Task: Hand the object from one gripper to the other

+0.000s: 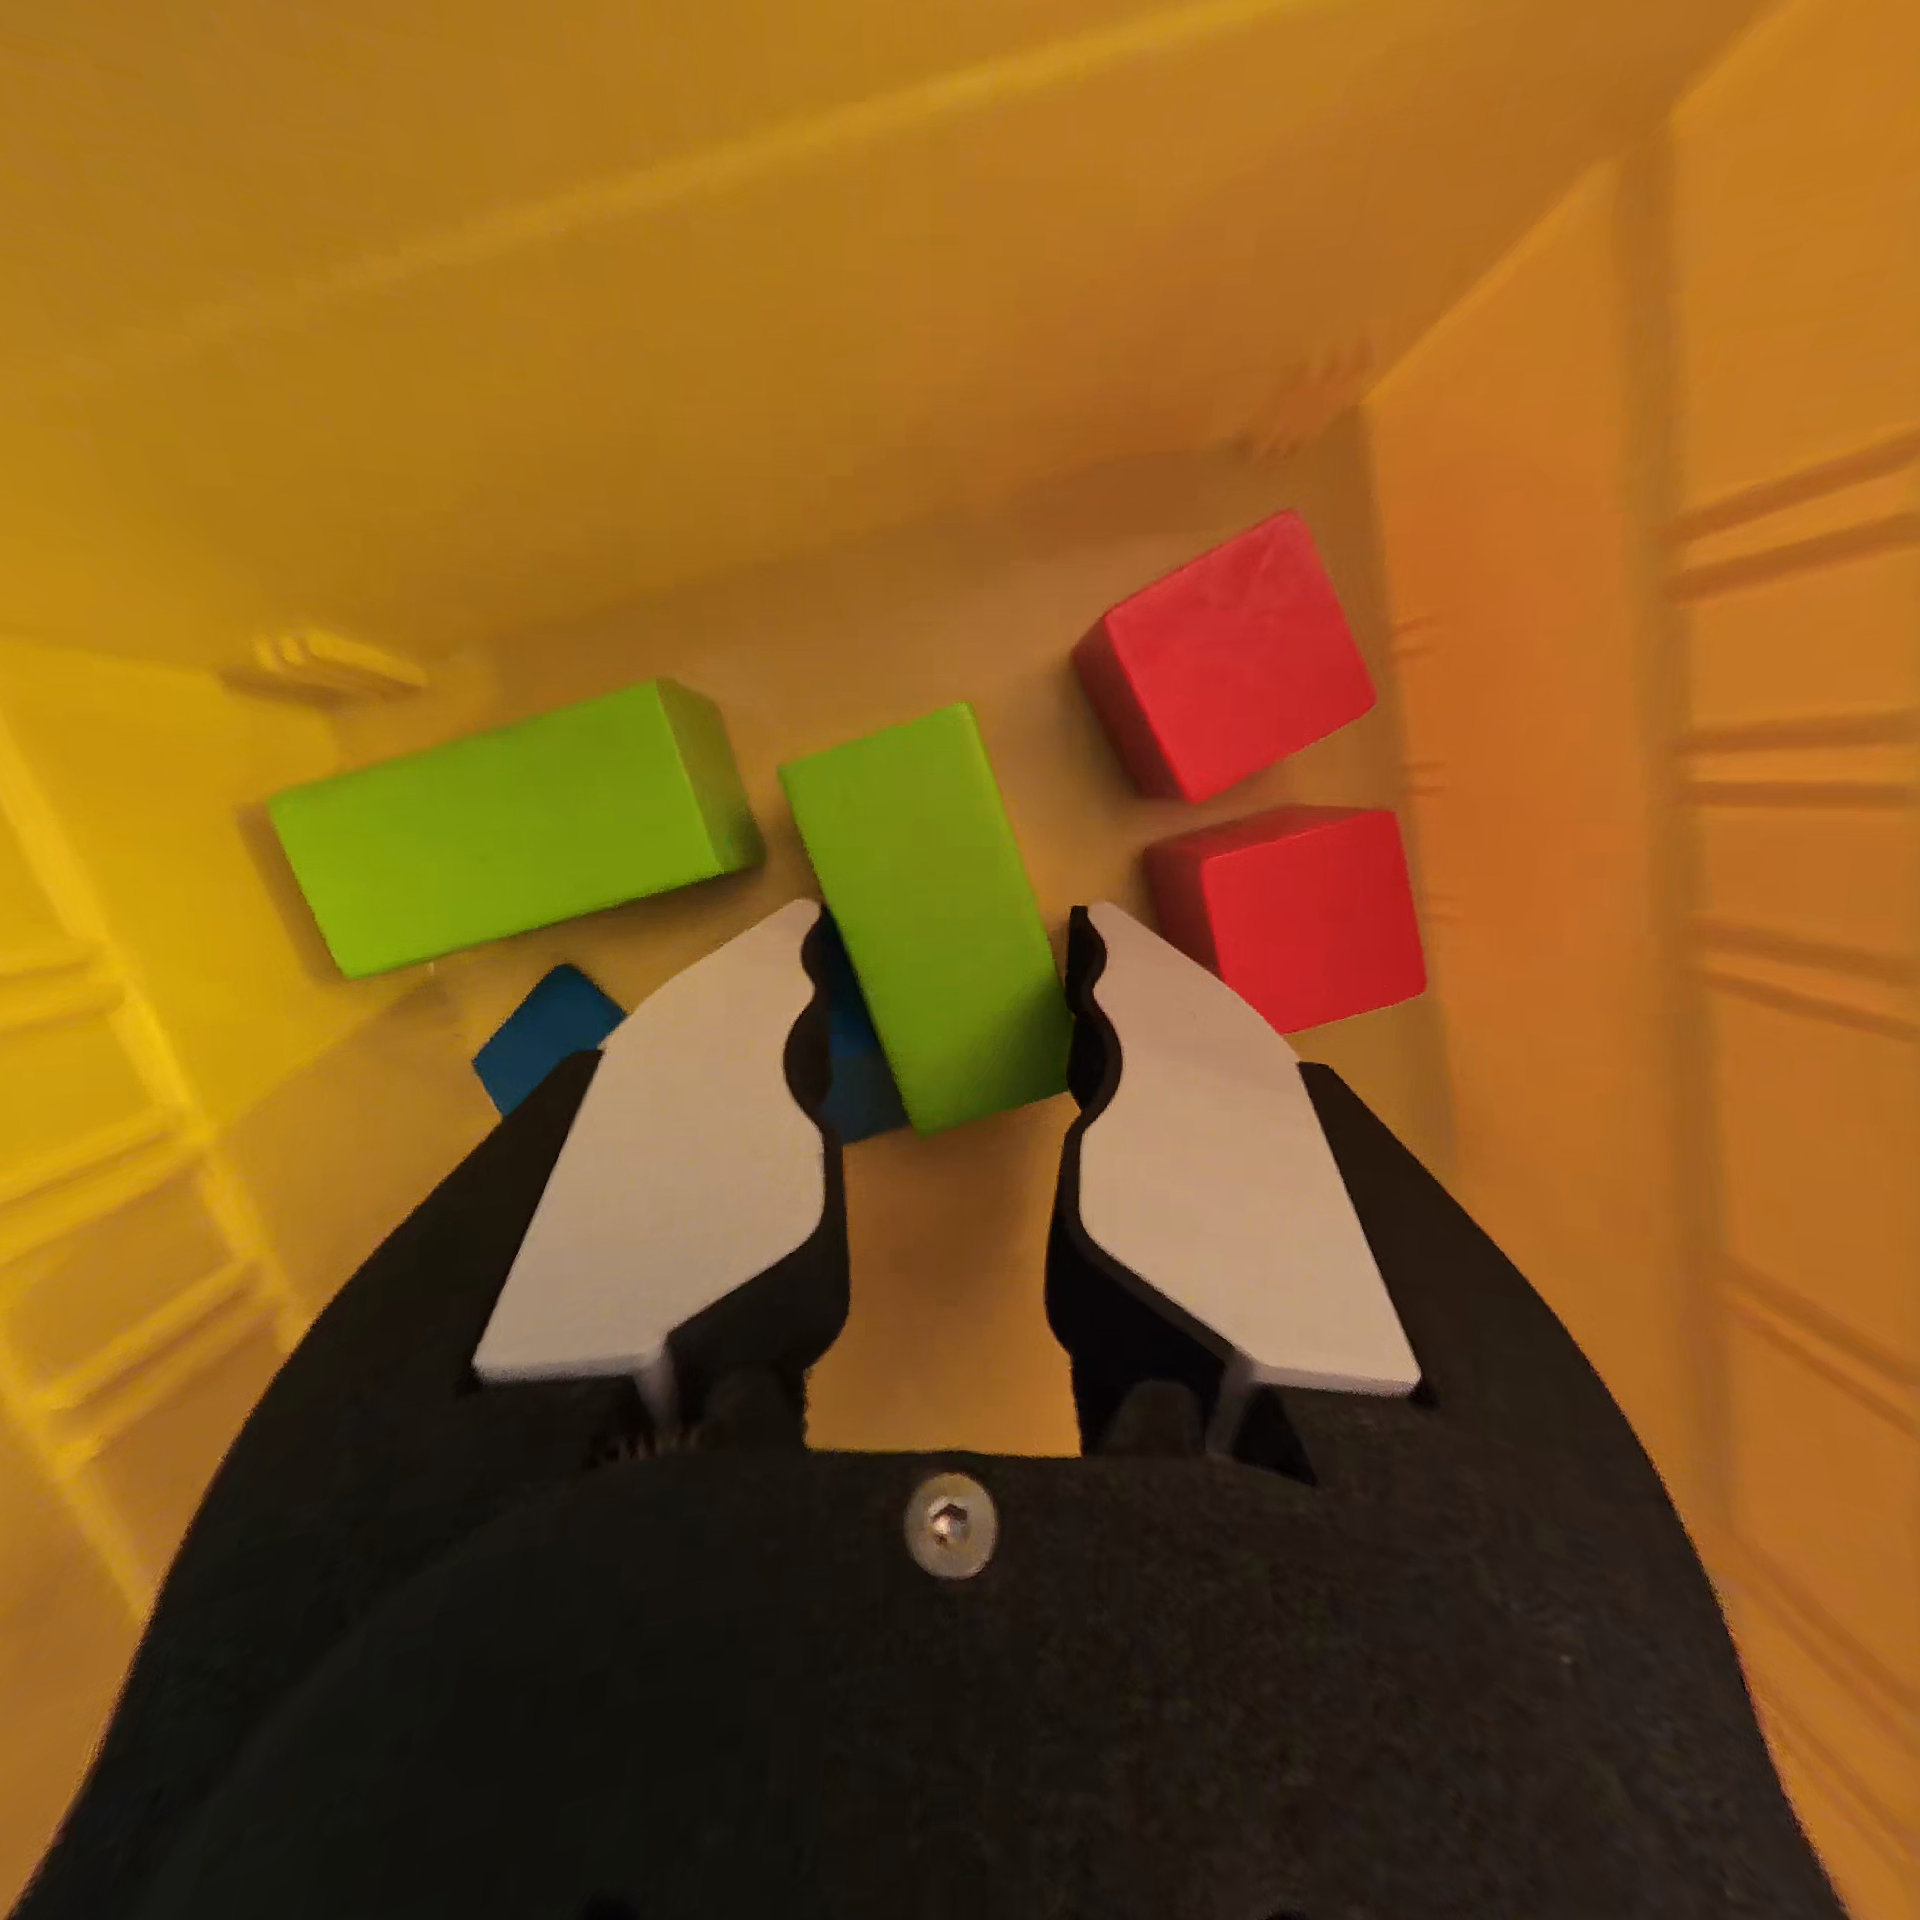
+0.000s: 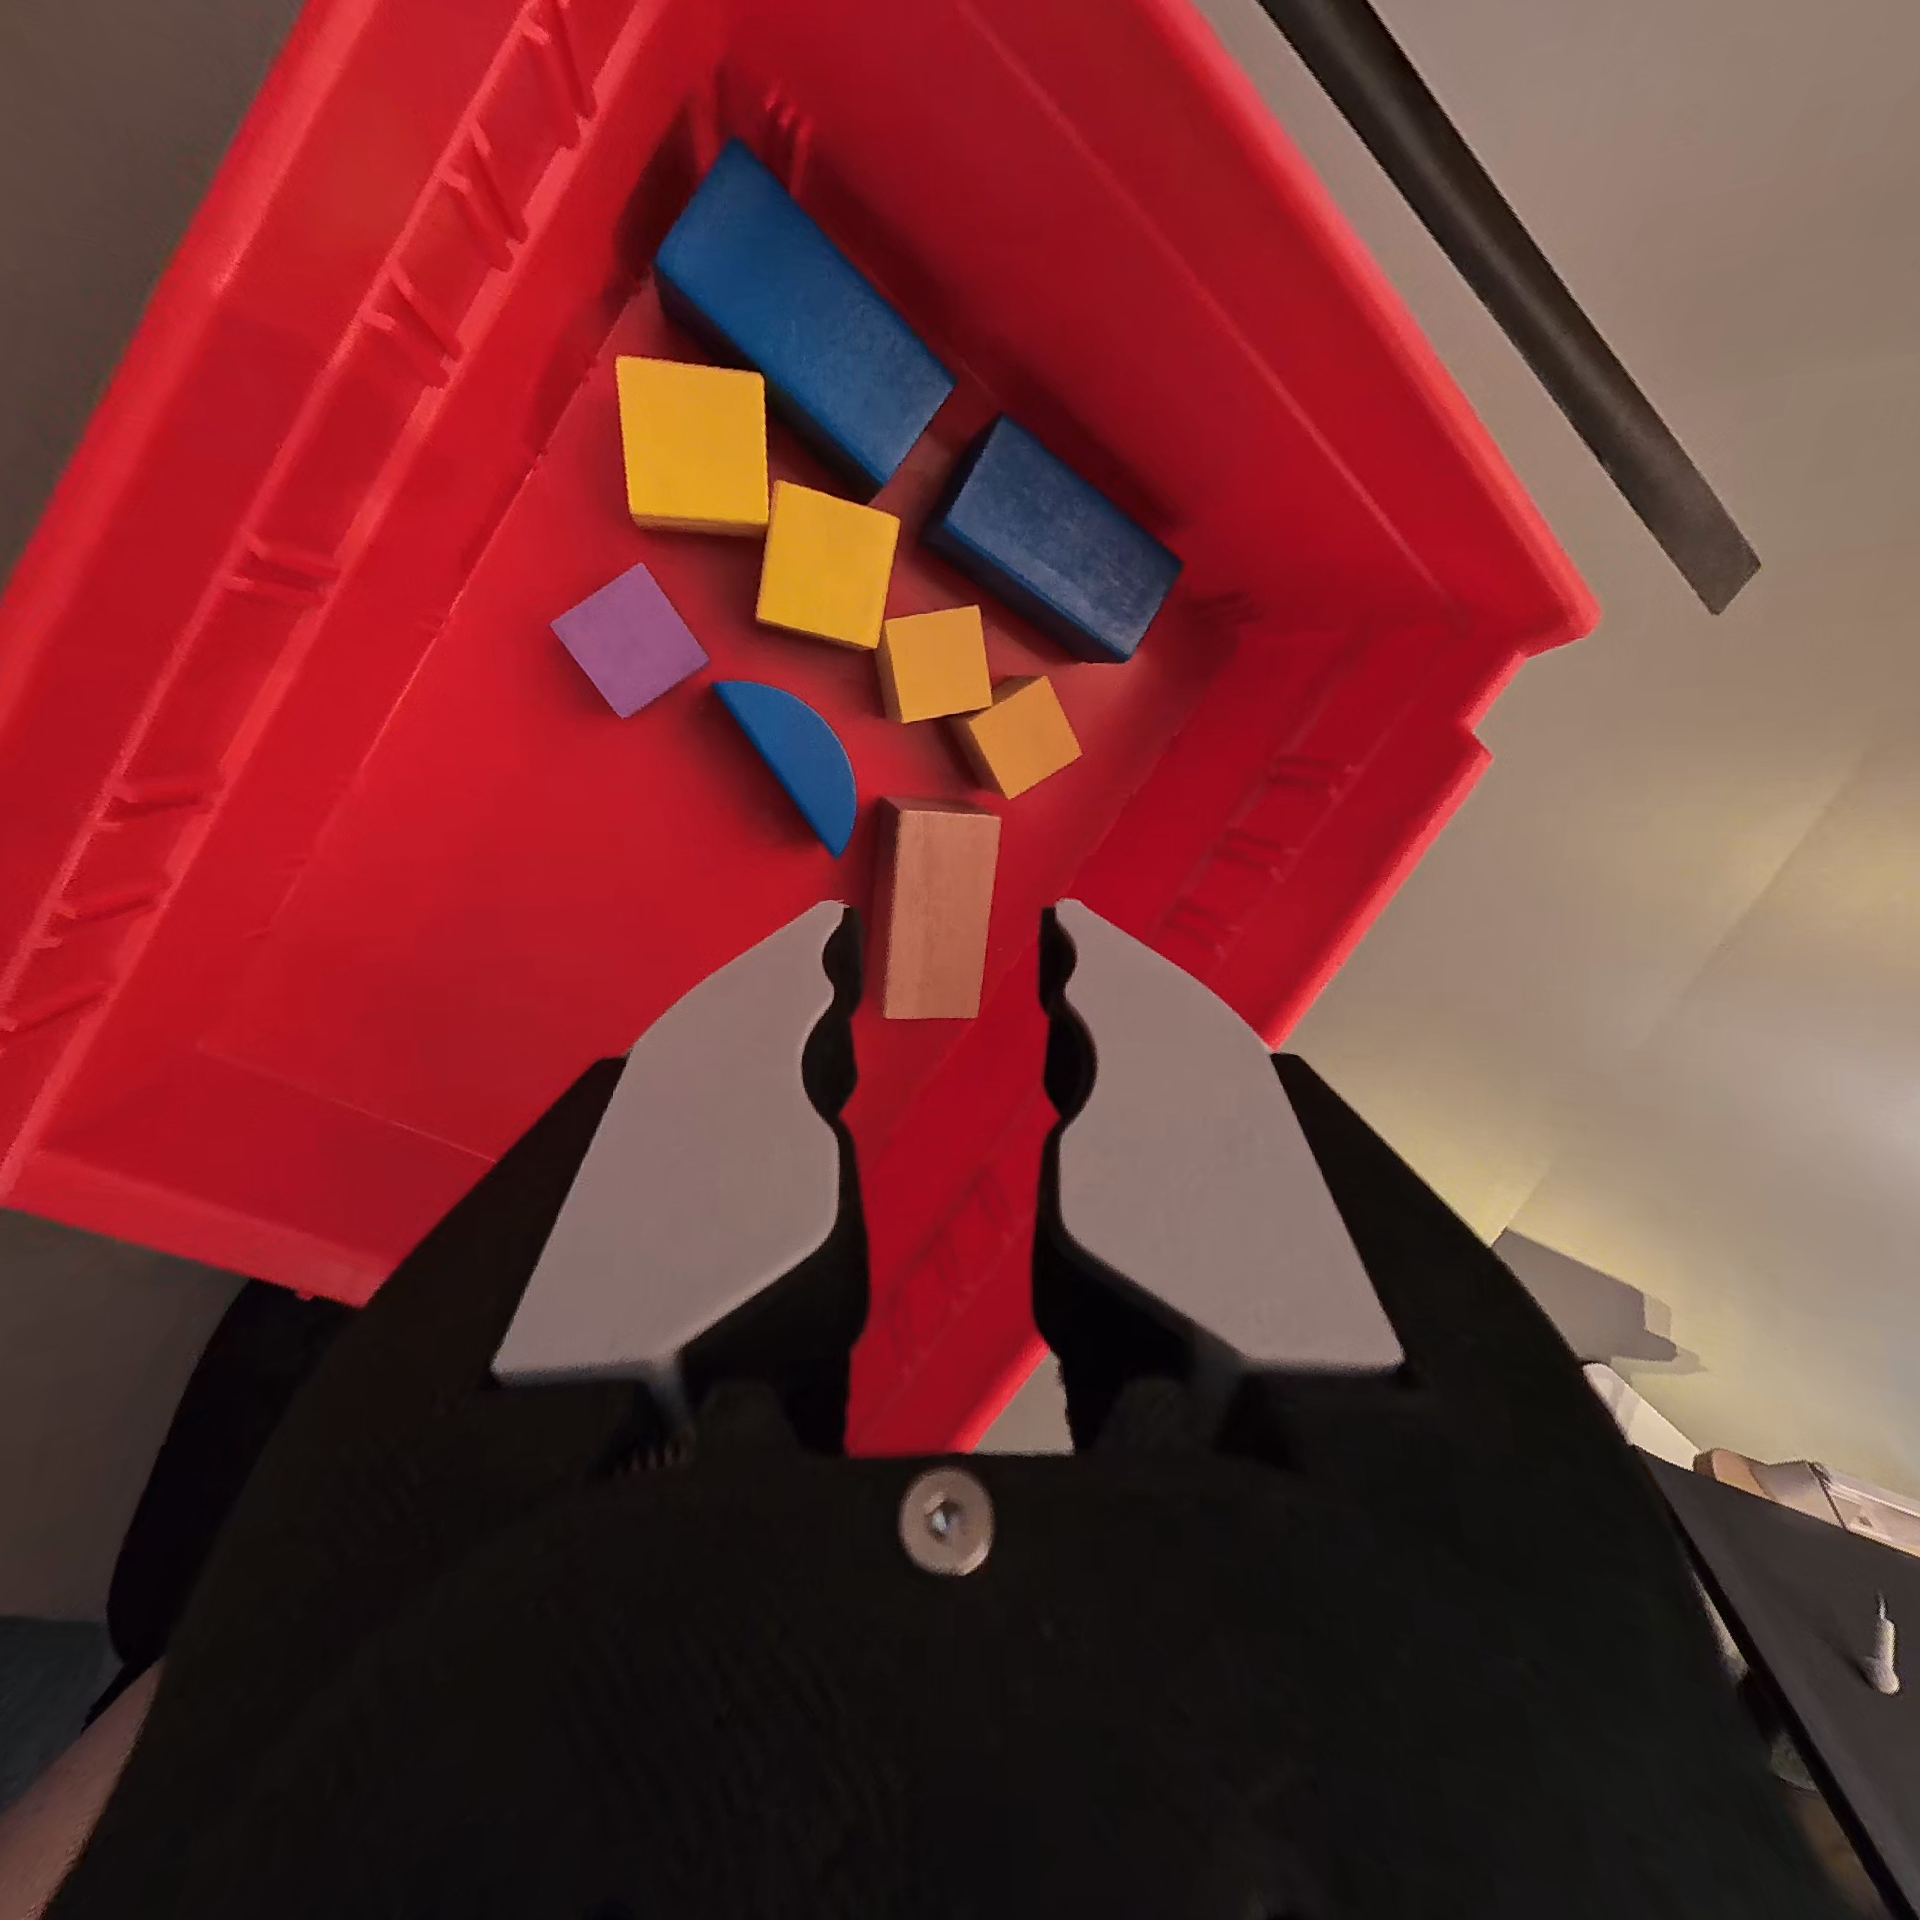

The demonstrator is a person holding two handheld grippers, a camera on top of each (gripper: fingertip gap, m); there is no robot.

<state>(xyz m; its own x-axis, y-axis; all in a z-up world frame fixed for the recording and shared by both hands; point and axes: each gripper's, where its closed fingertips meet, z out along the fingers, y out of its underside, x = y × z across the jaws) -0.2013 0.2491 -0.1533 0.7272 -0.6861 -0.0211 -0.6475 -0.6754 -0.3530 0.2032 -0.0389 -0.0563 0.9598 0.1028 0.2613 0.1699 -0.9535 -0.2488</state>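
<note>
Two bins are seen, one in each wrist view. In the left wrist view a yellow bin [image 1: 935, 343] holds five blocks that can be counted: two green bars, two red cubes and one blue block. The long green bar [image 1: 509, 826] lies at about ten o'clock from the left gripper [image 1: 943, 914]. The second green bar [image 1: 930, 914] is set between the fingertips and slants back from there toward six o'clock. The upper red cube [image 1: 1226, 655] and the lower red cube [image 1: 1299, 914] are placed at one and three o'clock, against the bin's side wall. The blue block [image 1: 551, 1034] is largely hidden behind the left finger, so its shape cannot be told. The jaws of the left gripper are held partly open around the second green bar; whether the pads touch it cannot be told for certain.

In the right wrist view a red bin [image 2: 312, 520] holds nine blocks: two blue bars [image 2: 800, 312] [image 2: 1055, 540] at twelve and one o'clock, two yellow squares [image 2: 691, 442] [image 2: 826, 566], two orange cubes [image 2: 935, 665] [image 2: 1018, 736], one purple block [image 2: 629, 639] at eleven o'clock, one blue half-disc [image 2: 800, 758] and one brown bar [image 2: 938, 909]. The brown bar is seen on the bin floor just beyond the tips of the right gripper [image 2: 948, 920], whose jaws are spread partly apart with nothing clamped between them.
</note>
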